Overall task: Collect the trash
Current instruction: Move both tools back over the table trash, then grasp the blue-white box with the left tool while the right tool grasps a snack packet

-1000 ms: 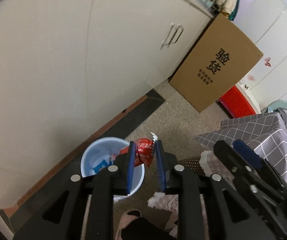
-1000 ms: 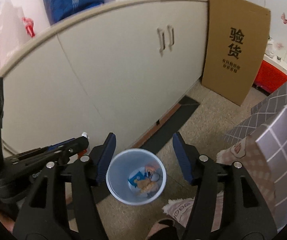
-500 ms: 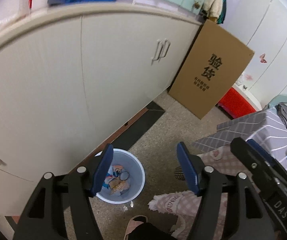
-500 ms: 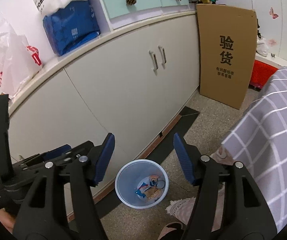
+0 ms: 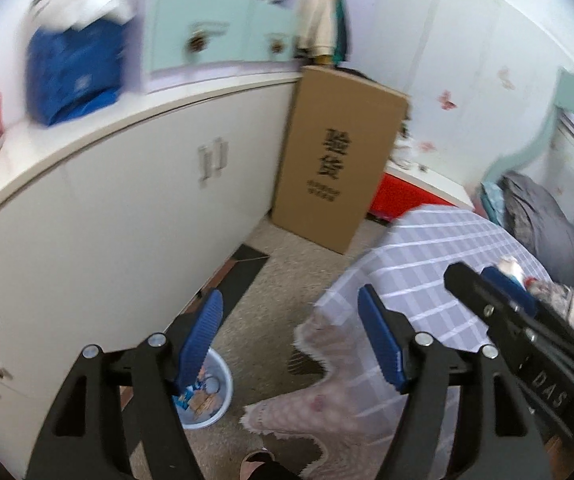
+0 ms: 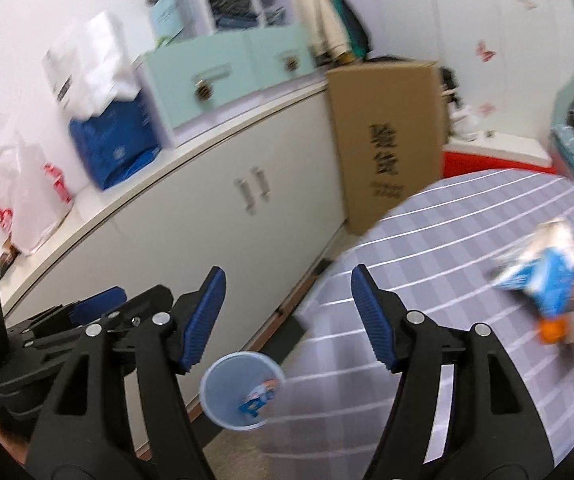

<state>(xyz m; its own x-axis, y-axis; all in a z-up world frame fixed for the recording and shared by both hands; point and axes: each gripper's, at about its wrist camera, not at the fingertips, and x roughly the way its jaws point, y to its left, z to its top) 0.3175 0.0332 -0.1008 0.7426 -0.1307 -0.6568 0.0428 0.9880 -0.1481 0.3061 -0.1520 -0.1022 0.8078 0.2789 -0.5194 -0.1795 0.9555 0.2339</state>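
Blur: we barely make out the wrappers [image 6: 543,276] on the bed.
Bin [image 6: 243,392]: below our right gripper [image 6: 287,320].
Claws: right and left gripper [image 5: 299,344] both spread, empty.

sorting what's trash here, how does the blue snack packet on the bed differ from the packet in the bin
The crumpled blue and white snack packet lies loose on the grey checked bedspread, uncollected; the blue wrapper already sits inside the pale blue plastic bin on the floor. The bed packet shows whole, the binned one only partly. Both are blue printed wrappers.

A cardboard box [image 5: 339,164] leans against white cabinets [image 5: 127,216]; a blue bag [image 6: 115,148] sits on top beside mint drawers [image 6: 223,80].
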